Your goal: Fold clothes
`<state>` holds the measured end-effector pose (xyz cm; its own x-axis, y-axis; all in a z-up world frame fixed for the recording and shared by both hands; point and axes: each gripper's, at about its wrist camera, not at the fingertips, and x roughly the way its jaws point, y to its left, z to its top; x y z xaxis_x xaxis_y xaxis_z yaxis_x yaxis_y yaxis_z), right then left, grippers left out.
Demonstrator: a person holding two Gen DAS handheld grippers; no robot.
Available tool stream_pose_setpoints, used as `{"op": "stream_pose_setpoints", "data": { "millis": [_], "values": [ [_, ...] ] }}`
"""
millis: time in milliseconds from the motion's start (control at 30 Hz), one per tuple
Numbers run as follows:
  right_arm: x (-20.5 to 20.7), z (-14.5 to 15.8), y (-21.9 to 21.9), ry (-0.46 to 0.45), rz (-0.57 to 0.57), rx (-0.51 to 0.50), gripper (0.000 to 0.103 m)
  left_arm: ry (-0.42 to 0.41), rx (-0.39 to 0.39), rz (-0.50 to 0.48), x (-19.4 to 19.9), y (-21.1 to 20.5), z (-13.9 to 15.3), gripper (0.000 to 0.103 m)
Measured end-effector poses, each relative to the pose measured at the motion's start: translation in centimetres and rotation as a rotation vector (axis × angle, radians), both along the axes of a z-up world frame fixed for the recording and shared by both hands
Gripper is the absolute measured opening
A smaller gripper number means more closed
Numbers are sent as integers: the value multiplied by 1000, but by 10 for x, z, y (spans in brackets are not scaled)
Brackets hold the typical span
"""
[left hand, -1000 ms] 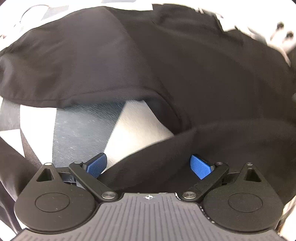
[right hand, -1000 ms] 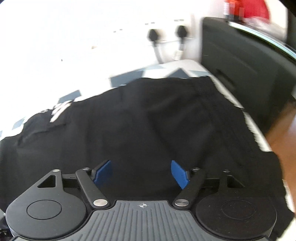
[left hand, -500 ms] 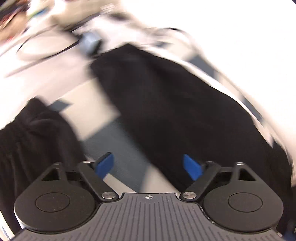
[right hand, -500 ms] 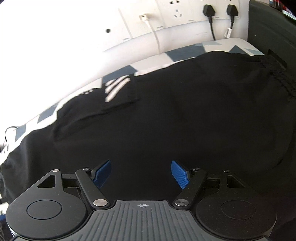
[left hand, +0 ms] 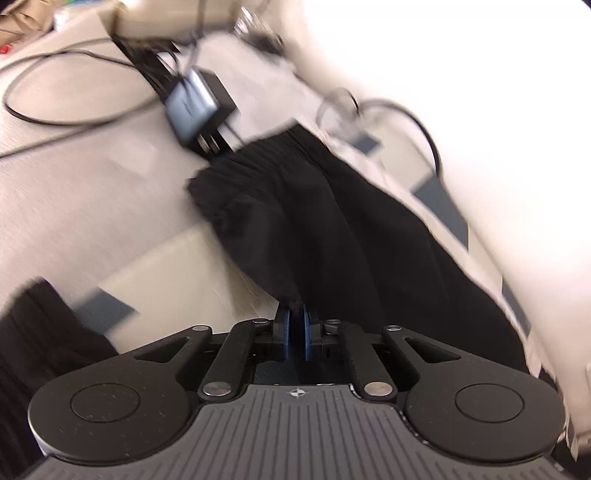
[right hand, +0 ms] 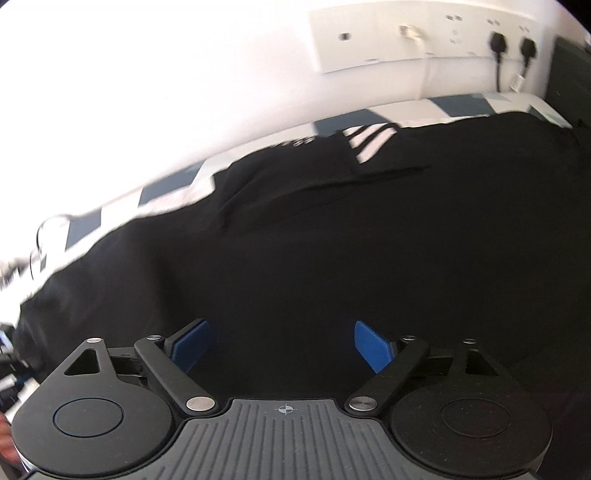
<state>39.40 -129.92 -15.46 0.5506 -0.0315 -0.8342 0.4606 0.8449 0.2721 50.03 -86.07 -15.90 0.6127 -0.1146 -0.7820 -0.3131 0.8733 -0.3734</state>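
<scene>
The left gripper [left hand: 295, 328], tilted downward, pinches the black garment's [left hand: 332, 229] edge between nearly touching blue pads. At 11 o'clock lie a power adapter [left hand: 192, 107] and cables. The right gripper [right hand: 282, 343] hovers over the garment spread on the checked table [right hand: 166, 190], jaws opening, gripping nothing; wall sockets [right hand: 424, 33] at 1 o'clock.

A: How many garments and tongs appear?
B: One black garment [right hand: 332, 258]; two tongs, left [left hand: 294, 325] and right [right hand: 280, 345].
A: And the fixtures?
B: Two black plugs [right hand: 511, 44] in the wall sockets; one grey adapter [left hand: 192, 105] beyond the cloth.
</scene>
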Motion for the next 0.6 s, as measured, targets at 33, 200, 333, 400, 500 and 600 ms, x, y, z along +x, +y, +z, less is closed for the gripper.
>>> {"op": "stream_pose_setpoints", "data": {
  "millis": [33, 200, 333, 400, 500, 600],
  "values": [
    [2, -1, 5, 11, 7, -6, 85, -29, 27, 19, -2, 7, 5, 7],
    [18, -12, 23, 52, 42, 11, 86, -11, 107, -15, -1, 22, 5, 8],
    [26, -21, 31, 95, 49, -25, 86, 36, 135, -79, -8, 16, 12, 44],
    [24, -22, 32, 94, 41, -29, 87, -5, 166, -88, -19, 8, 22, 90],
    [18, -20, 23, 82, -7, -30, 90, -60, 173, -179, -37, -12, 34, 91],
    [5, -19, 12, 67, -79, -26, 90, -65, 176, -290, -56, -33, 39, 92]
  ]
}}
